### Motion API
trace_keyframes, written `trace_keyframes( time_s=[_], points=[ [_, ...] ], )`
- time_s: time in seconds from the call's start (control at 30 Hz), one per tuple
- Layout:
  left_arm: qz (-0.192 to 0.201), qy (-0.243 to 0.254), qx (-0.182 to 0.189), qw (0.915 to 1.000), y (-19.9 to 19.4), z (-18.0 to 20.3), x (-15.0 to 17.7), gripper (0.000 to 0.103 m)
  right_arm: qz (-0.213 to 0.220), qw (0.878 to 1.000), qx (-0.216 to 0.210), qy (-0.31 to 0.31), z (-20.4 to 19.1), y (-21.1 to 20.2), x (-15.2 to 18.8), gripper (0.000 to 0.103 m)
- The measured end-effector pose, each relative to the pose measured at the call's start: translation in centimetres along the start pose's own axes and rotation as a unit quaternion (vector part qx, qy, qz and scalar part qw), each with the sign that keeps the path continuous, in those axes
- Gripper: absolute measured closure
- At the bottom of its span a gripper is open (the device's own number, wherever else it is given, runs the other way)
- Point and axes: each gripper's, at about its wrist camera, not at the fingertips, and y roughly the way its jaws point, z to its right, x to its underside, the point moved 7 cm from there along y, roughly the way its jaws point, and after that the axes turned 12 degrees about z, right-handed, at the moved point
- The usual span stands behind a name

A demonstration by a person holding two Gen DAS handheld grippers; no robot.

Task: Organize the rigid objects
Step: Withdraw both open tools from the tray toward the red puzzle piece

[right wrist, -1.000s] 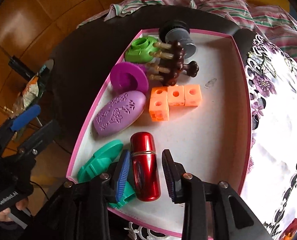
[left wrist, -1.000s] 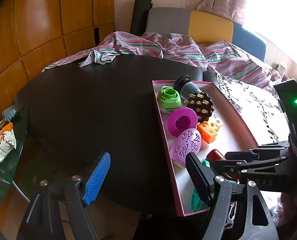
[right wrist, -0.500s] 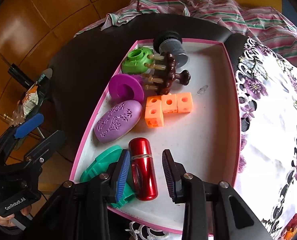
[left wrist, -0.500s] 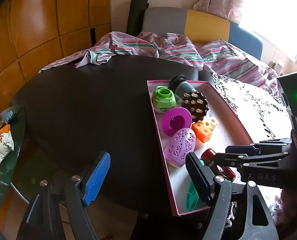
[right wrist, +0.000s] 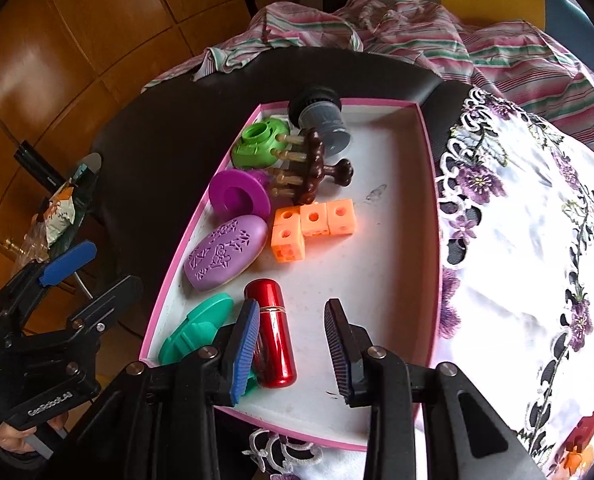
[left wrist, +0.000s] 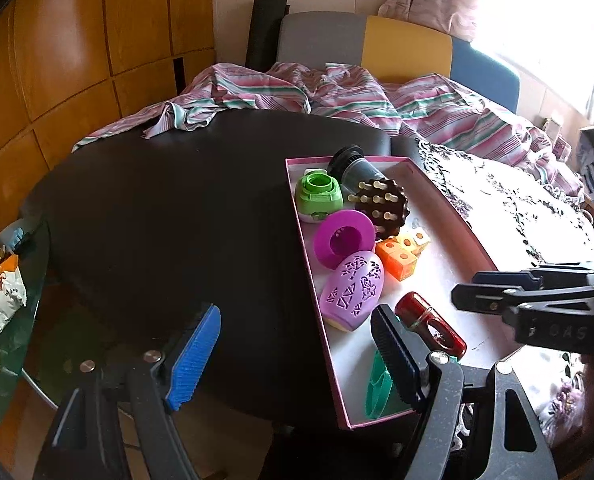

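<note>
- Green flat piece point(right wrist: 195, 330): near end hidden behind the right gripper's point(right wrist: 291, 346) left-hand blue pad; in the left wrist view only a sliver point(left wrist: 379, 386) shows past a black finger.
- Red cylinder point(right wrist: 273, 334): lower left flank covered by the same pad; contact with it cannot be told.
- Dark ribbed cap point(right wrist: 323, 118): far side hidden by the pink tray's point(right wrist: 427, 148) back wall region; label too small to read.
- Snack packet point(left wrist: 1, 292): left of the left gripper's point(left wrist: 297, 356) jaws, cut by the frame edge, print unreadable.
- Person's hand point(right wrist: 15, 438): mostly covered by the gripper body, cut at the corner.
- Small red and orange item point(right wrist: 579, 438): right of the jaws, too blurred to identify.
</note>
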Motion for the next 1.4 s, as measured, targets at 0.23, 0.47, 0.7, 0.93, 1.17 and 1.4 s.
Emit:
trace_keyframes(
  time_s=[0.23,0.47,0.7,0.93,1.17,1.4],
  points=[
    [0.002,0.002,0.003,1.0000,0.0,0.4,-0.4,0.025,0.019,0.999,0.020,0.018,2.3,-1.9,-0.8,0.069],
    [0.006,0.015,0.005,0.9999,-0.1,1.2,-0.7,0.025,0.035,0.995,0.056,0.069,7.2,-4.4,-0.3,0.066],
    [0.013,0.029,0.024,0.9992,-0.3,2.7,-1.5,0.025,0.055,0.981,0.104,0.154,14.2,-8.4,0.7,0.063],
    [0.026,0.053,0.061,0.9964,-0.5,6.1,-2.7,0.025,0.080,0.953,0.166,0.241,21.7,-13.7,2.8,0.062],
    [0.030,0.078,0.103,0.9912,-0.7,10.1,-3.5,0.025,0.098,0.920,0.220,0.309,27.4,-17.9,6.1,0.061],
    [0.024,0.106,0.158,0.9815,-0.9,15.3,-3.7,0.025,0.129,0.886,0.231,0.381,31.2,-19.4,9.6,0.061]
  ],
)
